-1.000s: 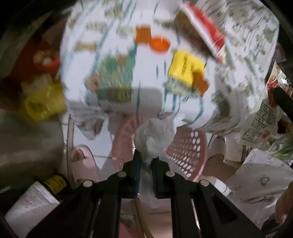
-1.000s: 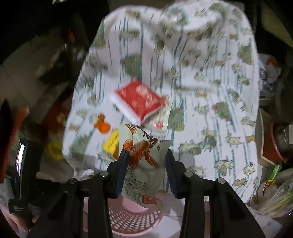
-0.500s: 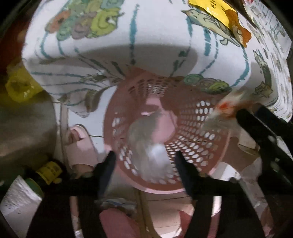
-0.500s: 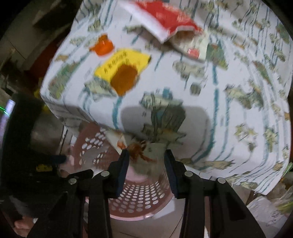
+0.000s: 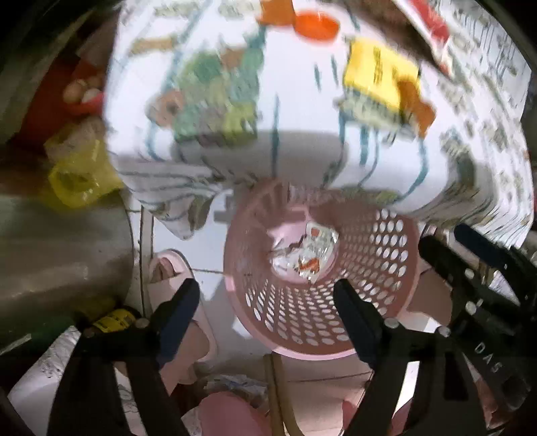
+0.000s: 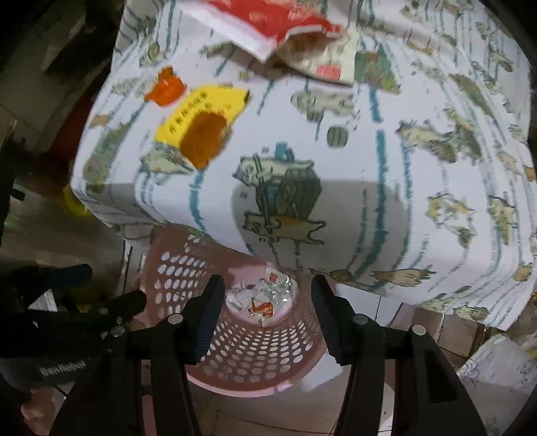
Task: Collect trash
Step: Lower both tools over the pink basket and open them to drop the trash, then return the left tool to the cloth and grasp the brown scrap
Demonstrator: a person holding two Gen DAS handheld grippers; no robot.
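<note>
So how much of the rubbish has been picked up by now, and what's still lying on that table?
Done: crumpled wrappers already lie at the bottom of the pink basket.

In hand: nothing. The left gripper and right gripper both hang open and empty above it.

Left: on the tablecloth remain a yellow packet, a red packet, a clear wrapper beside it, and a small orange piece.

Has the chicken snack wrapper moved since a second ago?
Yes. It left the open right gripper, where it was held above the tablecloth, and now lies down inside the basket as the wrapper.
</note>
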